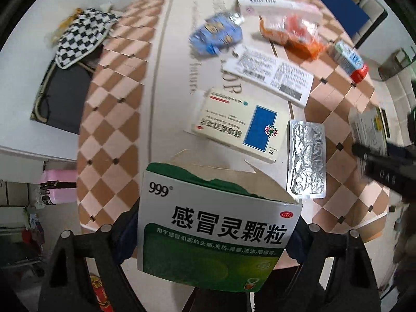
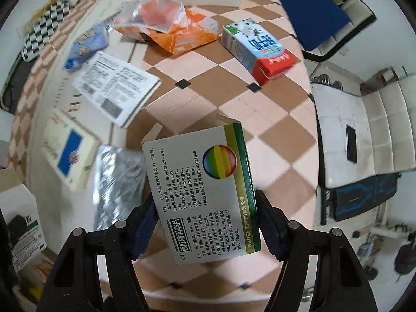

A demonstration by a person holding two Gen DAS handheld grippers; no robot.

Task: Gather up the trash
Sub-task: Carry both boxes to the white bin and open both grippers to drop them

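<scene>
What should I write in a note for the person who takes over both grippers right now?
Left gripper: shut on the green 999 box, lifted.
Right gripper: shut on the rainbow box, lifted.
Still on the table: blue-panel box, foil blister, leaflet, blue wrapper, orange bag, milk carton, long white box.
No bin is in view.

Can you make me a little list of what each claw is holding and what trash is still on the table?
left claw: shut on the green and white medicine box, torn open at the top
right claw: shut on the grey box with a rainbow ball
still on table: foil blister sheet, blue and white box, printed leaflet, orange bag, milk carton, blue wrapper
table pattern: pink and brown checks
</scene>
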